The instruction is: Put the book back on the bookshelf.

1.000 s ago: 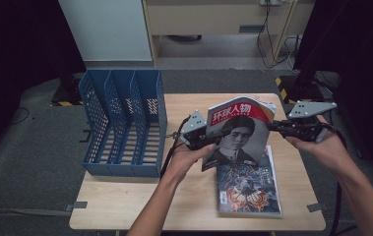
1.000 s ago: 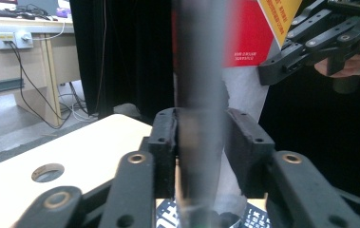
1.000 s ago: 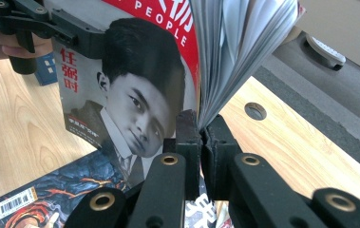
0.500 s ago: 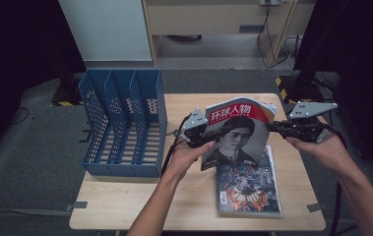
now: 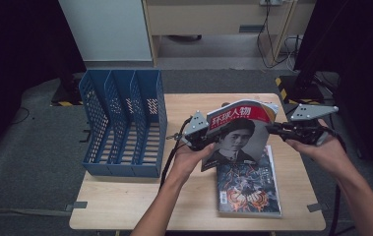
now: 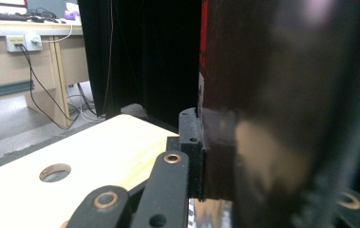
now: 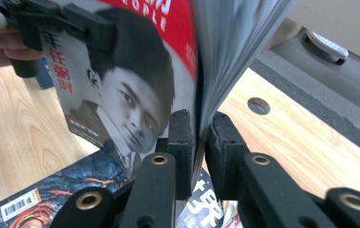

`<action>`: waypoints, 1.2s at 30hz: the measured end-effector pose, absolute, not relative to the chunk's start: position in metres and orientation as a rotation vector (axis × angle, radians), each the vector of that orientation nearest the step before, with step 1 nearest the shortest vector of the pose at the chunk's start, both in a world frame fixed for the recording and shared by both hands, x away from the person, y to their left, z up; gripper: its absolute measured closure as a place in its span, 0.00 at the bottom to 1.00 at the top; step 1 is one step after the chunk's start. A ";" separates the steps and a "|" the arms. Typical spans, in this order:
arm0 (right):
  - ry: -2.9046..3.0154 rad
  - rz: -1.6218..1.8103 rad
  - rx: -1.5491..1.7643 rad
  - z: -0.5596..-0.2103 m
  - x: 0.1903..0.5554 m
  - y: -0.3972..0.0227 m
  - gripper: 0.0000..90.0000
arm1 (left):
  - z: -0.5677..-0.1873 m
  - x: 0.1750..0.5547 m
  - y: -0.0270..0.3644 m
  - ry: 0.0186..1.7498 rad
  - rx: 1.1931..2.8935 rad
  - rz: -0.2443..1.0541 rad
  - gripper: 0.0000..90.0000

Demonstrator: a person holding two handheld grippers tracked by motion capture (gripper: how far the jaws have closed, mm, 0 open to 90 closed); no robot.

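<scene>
A magazine with a red masthead and a black-and-white portrait on its cover (image 5: 235, 135) is held upright above the right half of the wooden table (image 5: 125, 206), gripped at both side edges. The left gripper (image 5: 204, 142) is at the magazine's left edge; its jaws have just been closing, and in the left gripper view the near pad presses flat against the dark glossy cover (image 6: 282, 118), so it is clamped on the magazine. The right gripper (image 5: 272, 129) is at the magazine's right edge, and in the right gripper view its two black jaws stand on either side of the fanned page edges (image 7: 225, 57), pinching cover and pages between the pads; those jaws have just eased a little wider, yet the pads are on the paper on both sides. In that same view the left gripper (image 7: 108, 33) is seen clamped on the far corner of the cover. Directly below and nearer the person, a second magazine with a dark cover and orange artwork (image 5: 248, 189) lies flat on the table, its far end tucked behind the lower edge of the raised one. A blue three-slot file rack (image 5: 120, 128) stands on the left side of the table, well apart from both magazines.
</scene>
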State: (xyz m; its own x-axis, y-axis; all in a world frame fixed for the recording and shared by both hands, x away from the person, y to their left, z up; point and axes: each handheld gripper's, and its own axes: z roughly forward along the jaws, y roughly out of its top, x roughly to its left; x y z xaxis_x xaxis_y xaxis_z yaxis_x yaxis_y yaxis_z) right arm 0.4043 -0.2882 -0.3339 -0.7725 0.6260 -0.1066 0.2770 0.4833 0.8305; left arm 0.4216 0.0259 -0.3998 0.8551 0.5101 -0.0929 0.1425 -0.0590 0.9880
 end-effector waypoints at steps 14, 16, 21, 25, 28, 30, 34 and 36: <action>2.347 1.127 0.931 -0.381 0.415 -0.293 0.61 | -0.401 0.416 0.024 0.491 1.625 0.337 0.96; 2.343 1.124 0.942 -0.381 0.415 -0.293 0.59 | -0.401 0.416 0.023 0.487 1.625 0.335 0.96; 2.346 1.124 0.938 -0.380 0.414 -0.292 0.52 | -0.401 0.415 0.021 0.487 1.624 0.334 0.96; 2.347 1.078 0.952 -0.387 0.413 -0.291 0.39 | -0.401 0.414 0.021 0.493 1.622 0.344 0.96; 2.352 1.053 0.972 -0.396 0.410 -0.291 0.35 | -0.400 0.413 0.022 0.500 1.618 0.347 0.96; 2.356 1.041 0.993 -0.403 0.409 -0.291 0.32 | -0.400 0.412 0.022 0.502 1.617 0.348 0.96; 2.373 1.033 1.030 -0.419 0.403 -0.287 0.29 | -0.397 0.410 0.022 0.499 1.609 0.343 0.96; 2.373 1.047 1.037 -0.428 0.399 -0.284 0.29 | -0.395 0.408 0.022 0.492 1.601 0.338 0.96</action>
